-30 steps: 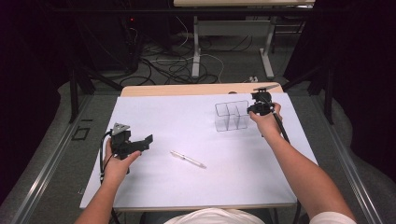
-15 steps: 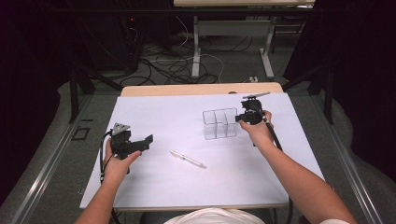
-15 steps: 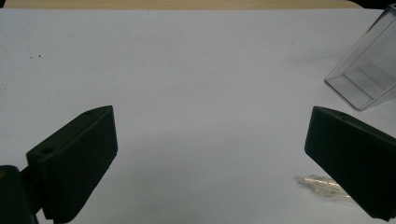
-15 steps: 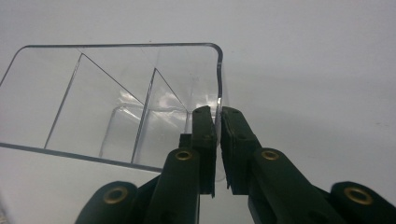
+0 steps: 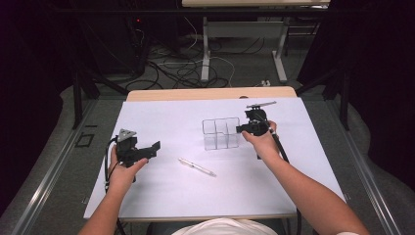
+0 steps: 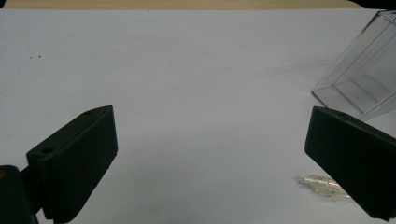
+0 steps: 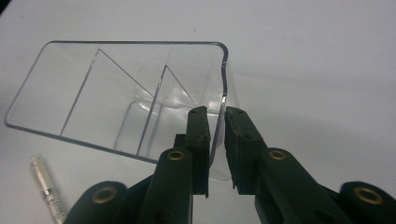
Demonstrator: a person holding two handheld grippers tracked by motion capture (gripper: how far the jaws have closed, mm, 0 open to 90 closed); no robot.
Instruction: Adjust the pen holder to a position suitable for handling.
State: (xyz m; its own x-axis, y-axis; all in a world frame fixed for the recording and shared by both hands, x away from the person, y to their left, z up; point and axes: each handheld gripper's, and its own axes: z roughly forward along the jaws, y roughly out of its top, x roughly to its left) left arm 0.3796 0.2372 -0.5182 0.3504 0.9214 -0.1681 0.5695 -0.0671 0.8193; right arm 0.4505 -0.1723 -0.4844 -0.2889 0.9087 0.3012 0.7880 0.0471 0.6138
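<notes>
Two grippers: the left gripper (image 5: 155, 146) stays at nine o'clock, jaws wide apart. Toward three o'clock, the right gripper (image 7: 216, 122), clamped on the clear organizer's (image 5: 220, 133) wall, has dragged it leftward; compartments hold nothing. A pen (image 5: 196, 167) lies at six o'clock.

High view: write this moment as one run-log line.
right gripper: shut on organiser wall | left gripper: open, idle | pen: on table

One clear organizer (image 5: 221, 133), one pen (image 5: 196, 167), two tools.
</notes>
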